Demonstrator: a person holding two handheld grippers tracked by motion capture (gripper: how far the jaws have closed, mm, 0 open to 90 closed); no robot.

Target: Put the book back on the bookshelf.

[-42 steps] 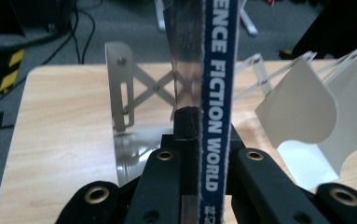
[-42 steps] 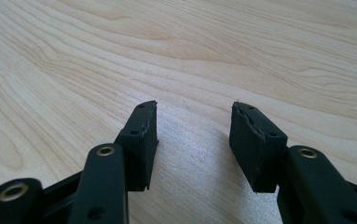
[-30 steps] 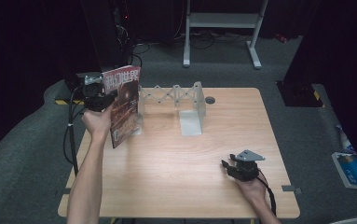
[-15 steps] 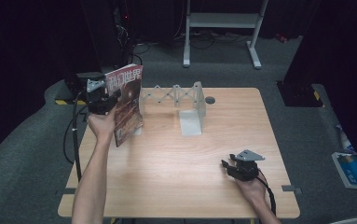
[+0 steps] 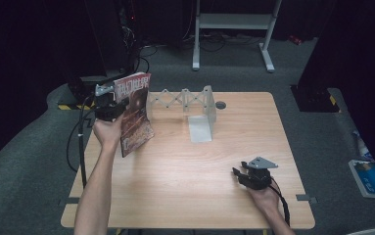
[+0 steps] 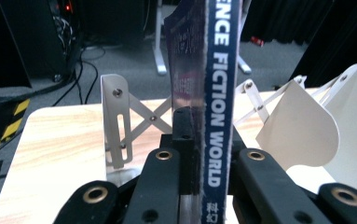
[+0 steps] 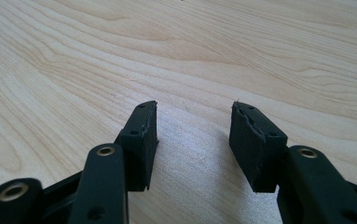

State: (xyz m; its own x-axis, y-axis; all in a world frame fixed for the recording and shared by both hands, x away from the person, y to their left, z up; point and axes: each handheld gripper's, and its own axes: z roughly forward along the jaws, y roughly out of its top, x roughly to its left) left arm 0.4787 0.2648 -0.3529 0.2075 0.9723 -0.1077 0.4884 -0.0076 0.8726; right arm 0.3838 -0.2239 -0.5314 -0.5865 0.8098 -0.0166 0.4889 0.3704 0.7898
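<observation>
Surface (image 5: 185, 176) of pale wood, carrying a white expandable rack (image 5: 195, 105) toward 12 o'clock. Magazine (image 5: 135, 112) raised upright at 10 o'clock, just beside the rack's end; long axis vertical, spine (image 6: 218, 93) facing back along the jaws. Left hand-held gripper (image 5: 107, 105) clenched on the magazine near its lower spine. Right hand-held gripper (image 5: 247, 177) at 5 o'clock, low over the surface, released, gripping nothing. Risk, likely: thin floppy pages sagging or slipping from that low pinch, or catching a rack divider and missing the slot.
</observation>
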